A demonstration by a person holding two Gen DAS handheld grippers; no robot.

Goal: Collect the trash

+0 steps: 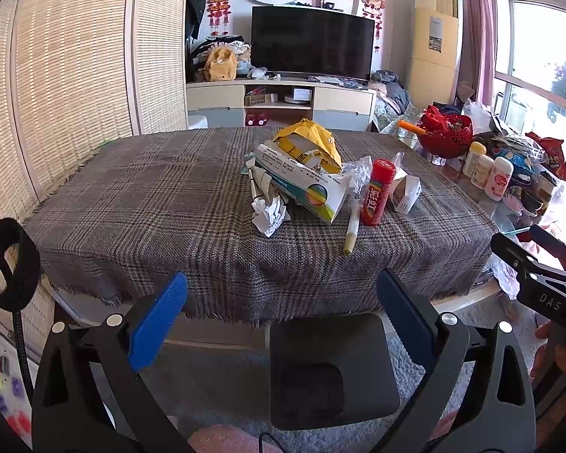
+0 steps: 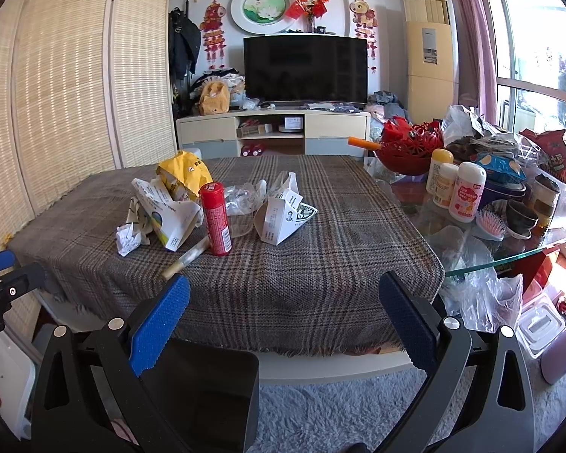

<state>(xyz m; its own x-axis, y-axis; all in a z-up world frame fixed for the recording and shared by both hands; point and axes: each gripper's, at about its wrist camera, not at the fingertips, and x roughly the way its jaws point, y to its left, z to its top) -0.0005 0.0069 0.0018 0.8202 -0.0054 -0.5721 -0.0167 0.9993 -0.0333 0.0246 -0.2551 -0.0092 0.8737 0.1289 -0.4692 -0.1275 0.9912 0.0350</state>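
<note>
A: We hold the left gripper (image 1: 281, 315) short of the near edge of the plaid cloth (image 1: 169, 207), its blue pads (image 1: 157, 326) spread wide with nothing between them. Directly below sits the dark bin (image 1: 332, 370) on the pale rug.

B: Our right gripper (image 2: 283, 319) is the same: fingers far apart, empty, hanging over the cloth's near edge. The bin (image 2: 207, 389) lies toward our seven o'clock.

A: From the left wrist view, the trash sits at twelve o'clock, mid-table. The crumpled white paper (image 1: 269, 215) is nearest; at its two o'clock the torn white carton (image 1: 305, 185) leans, with the yellow bag (image 1: 309, 143) behind it.

B: In our view the heap is at eleven o'clock. The red tube (image 2: 216, 219) stands upright just right of the carton (image 2: 169, 215), and the pale pen (image 2: 186, 258) lies slanted at the tube's foot, toward seven o'clock.

A: We see the pen (image 1: 351, 228) touching the tube (image 1: 375, 192) near its base. At three o'clock of the tube lies the folded white box (image 1: 405, 188), with clear plastic film (image 1: 358, 168) bunched behind.

B: Here that box (image 2: 283, 219) is apart from the tube, at its three o'clock. Past the cloth, at two o'clock, bottles (image 2: 466, 196) and a red basket (image 2: 411, 147) crowd the glass tabletop (image 2: 509, 256).

A: Your gripper (image 1: 509, 249) enters our frame at three o'clock.
</note>
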